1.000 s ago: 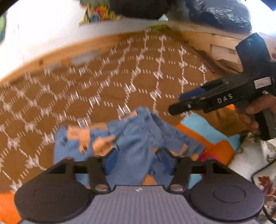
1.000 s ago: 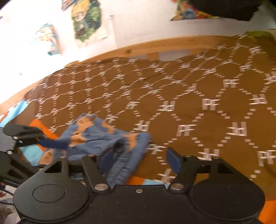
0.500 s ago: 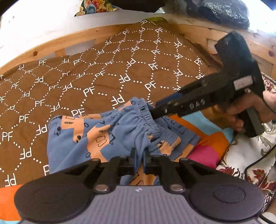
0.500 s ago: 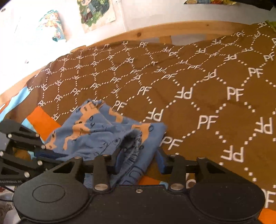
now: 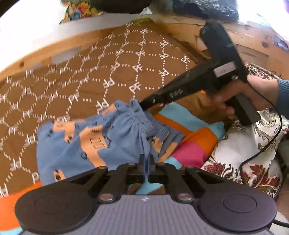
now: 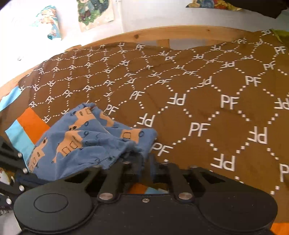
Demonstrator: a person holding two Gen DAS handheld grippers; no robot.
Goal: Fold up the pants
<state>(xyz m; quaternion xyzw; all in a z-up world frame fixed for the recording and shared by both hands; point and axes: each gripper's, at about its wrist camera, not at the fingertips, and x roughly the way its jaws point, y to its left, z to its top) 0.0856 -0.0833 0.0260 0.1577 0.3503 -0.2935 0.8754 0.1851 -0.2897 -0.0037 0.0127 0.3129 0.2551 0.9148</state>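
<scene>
Bed (image 6: 207,101) with a brown PF-print cover has the blue pants (image 5: 75,144) bunched at its near edge. Left hand-held gripper (image 5: 146,160) is clamped on the fabric; right hand-held gripper (image 6: 145,162) pinches the waistband, its jaws easing apart.

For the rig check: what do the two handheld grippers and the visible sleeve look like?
The left gripper has black linkages on a ribbed grey body. The right gripper is all black, pistol-shaped, with a white label and a trailing black cable. The sleeve is dark blue.

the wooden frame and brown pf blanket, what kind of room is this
Most likely a bedroom: a light wooden bed frame edges a brown PF-patterned blanket, and cartoon posters hang on the white wall.
</scene>
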